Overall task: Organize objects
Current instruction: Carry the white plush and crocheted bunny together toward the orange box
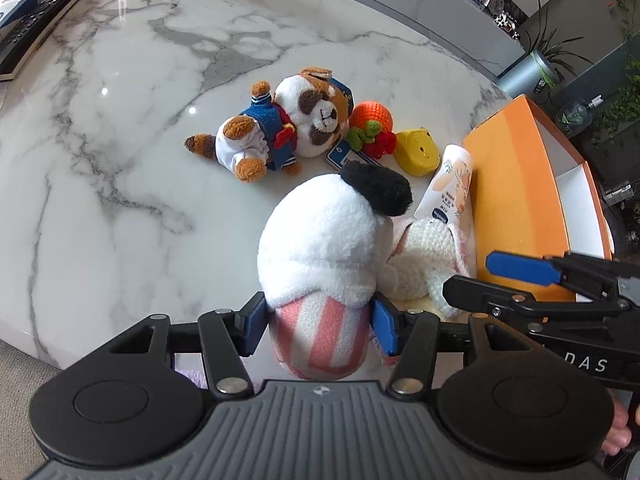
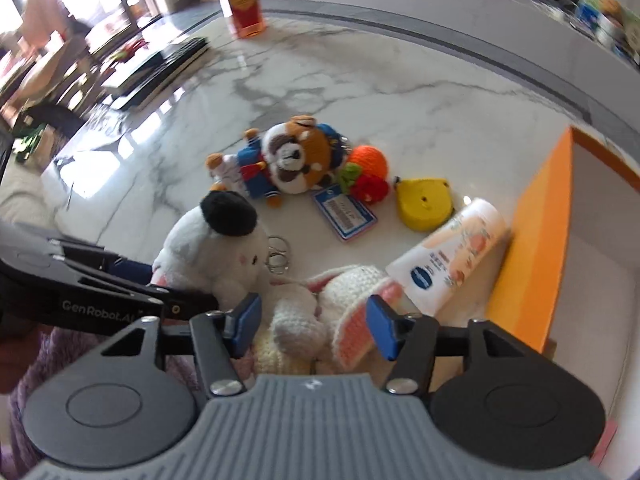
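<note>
My left gripper (image 1: 320,327) is shut on the pink-striped body of a white plush (image 1: 324,240) with a black ear, held just over the marble table (image 1: 120,160). In the right wrist view that plush (image 2: 212,248) sits at the left. My right gripper (image 2: 313,329) stands open around a cream crocheted bunny (image 2: 316,304); its left pad is clear of the bunny and its right pad is beside the pink ear. In the left wrist view the right gripper (image 1: 492,280) reaches in beside the bunny (image 1: 424,256).
A red panda plush (image 1: 296,124), an orange crochet fruit (image 1: 370,120), a blue tag (image 1: 352,158), a yellow case (image 1: 418,152) and a lotion tube (image 1: 448,188) lie ahead. An open orange box (image 1: 516,200) stands at the right. Remote controls (image 1: 40,12) lie far left.
</note>
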`<state>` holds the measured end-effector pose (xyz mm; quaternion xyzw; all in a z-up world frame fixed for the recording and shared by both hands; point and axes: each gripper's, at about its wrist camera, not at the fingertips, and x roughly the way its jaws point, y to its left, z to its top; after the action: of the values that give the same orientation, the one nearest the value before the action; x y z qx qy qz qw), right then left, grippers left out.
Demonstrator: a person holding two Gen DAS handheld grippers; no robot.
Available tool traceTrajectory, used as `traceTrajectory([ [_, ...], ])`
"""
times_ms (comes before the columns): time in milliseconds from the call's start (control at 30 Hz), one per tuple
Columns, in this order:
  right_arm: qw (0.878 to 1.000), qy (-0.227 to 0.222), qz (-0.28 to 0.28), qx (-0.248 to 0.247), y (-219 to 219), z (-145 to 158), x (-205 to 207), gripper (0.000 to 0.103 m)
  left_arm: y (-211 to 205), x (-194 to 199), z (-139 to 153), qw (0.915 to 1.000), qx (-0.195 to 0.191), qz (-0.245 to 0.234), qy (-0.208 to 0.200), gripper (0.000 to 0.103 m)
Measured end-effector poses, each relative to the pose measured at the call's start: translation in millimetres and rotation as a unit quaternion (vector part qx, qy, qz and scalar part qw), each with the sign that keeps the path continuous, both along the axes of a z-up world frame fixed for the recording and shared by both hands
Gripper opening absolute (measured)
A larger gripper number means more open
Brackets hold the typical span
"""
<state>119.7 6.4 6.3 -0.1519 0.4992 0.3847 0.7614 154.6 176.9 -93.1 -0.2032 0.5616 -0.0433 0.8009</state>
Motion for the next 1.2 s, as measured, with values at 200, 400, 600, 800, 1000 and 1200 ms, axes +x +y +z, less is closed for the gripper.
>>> traceTrajectory([
  [200,0.994,0.055,-0.086,0.028,-12.8,-13.9,3.5,0.074,-0.7,5.8,0.5,1.0,-0.002,0.002,-0.004,0.063],
  [400,0.993,0.063,-0.095,0.025,-4.9,-32.5,-3.5,0.074,5.0,8.1,-3.4,0.9999,0.002,0.016,-0.003,0.063],
  [600,0.994,0.069,-0.087,0.016,0.9,-50.4,-1.3,0.071,5.8,12.8,-7.3,0.9999,0.001,0.015,0.003,0.063],
  [800,0.994,0.071,-0.075,0.027,-0.4,-53.5,-0.3,0.061,0.9,14.0,-19.4,0.9996,0.012,0.011,0.023,0.063],
  [1000,0.996,0.06,-0.048,0.042,-3.8,-44.8,-5.6,0.055,-7.1,8.9,-11.6,0.9994,0.033,0.006,0.01,0.062],
  [1200,0.997,0.039,-0.024,0.064,-12.3,-22.8,-11.9,0.055,-14.5,-1.1,13.7,0.9992,0.038,0.007,-0.009,0.06],
])
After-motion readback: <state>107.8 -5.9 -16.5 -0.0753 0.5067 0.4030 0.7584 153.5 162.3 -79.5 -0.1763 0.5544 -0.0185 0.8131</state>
